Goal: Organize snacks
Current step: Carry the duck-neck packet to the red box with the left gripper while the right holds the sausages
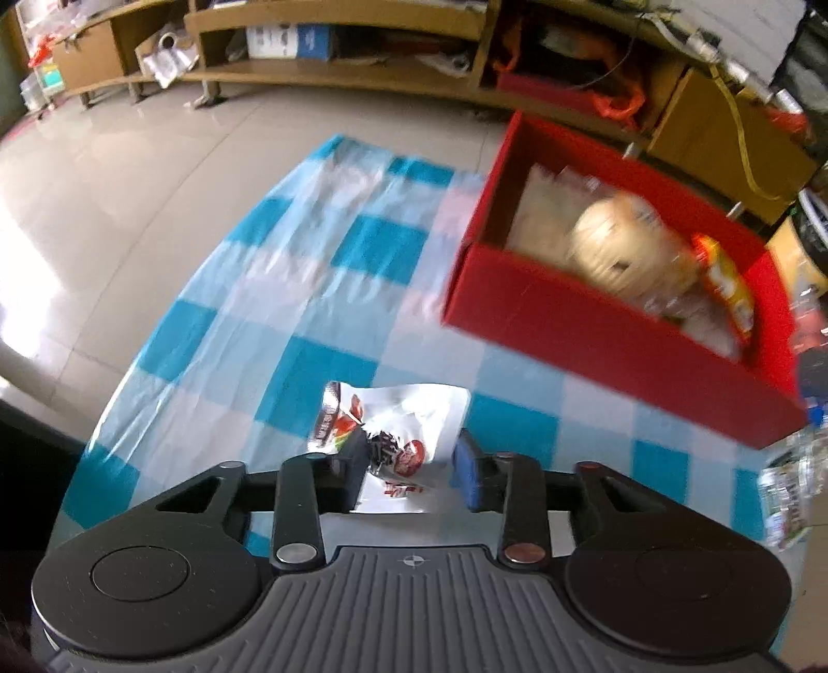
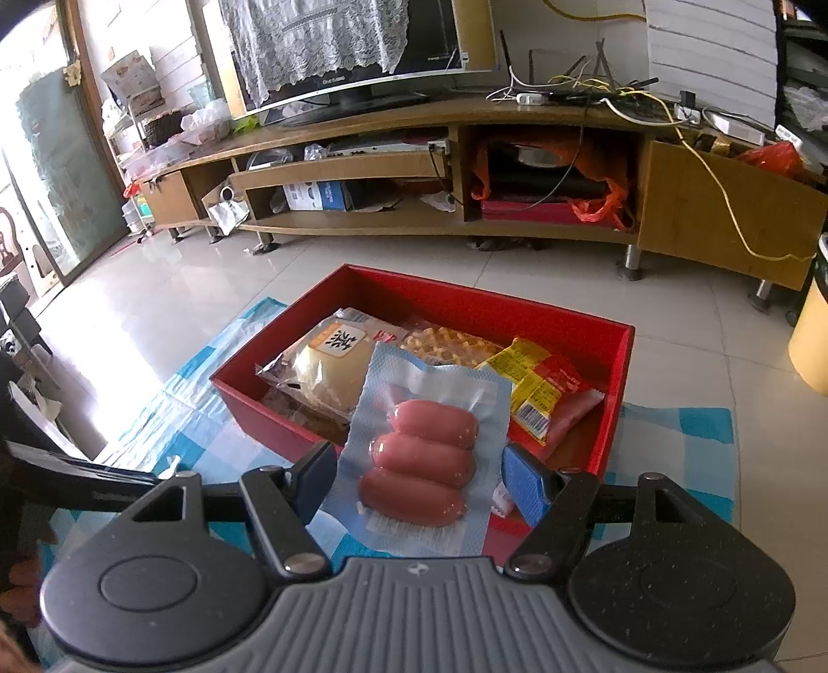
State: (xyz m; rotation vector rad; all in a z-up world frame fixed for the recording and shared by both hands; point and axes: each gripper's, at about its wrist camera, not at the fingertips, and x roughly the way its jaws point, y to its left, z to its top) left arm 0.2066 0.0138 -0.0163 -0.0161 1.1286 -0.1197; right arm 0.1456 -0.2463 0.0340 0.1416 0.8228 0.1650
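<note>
Left tongs pinching white snack packet above checkered cloth, near red box. Right tongs pinching sausage pack over box. Risk: slick film slips free; loose pack edge snags box wall.

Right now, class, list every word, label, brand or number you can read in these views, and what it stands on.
Nothing reads clearly.
Bread packet label: one large dark character, not surely legible.
Yellow packet: print and barcode, too small.
Sausage pack: bottom label, too small.
White packet: red lettering, blurred.
Monitor bezel: brand mark, too small.
</note>
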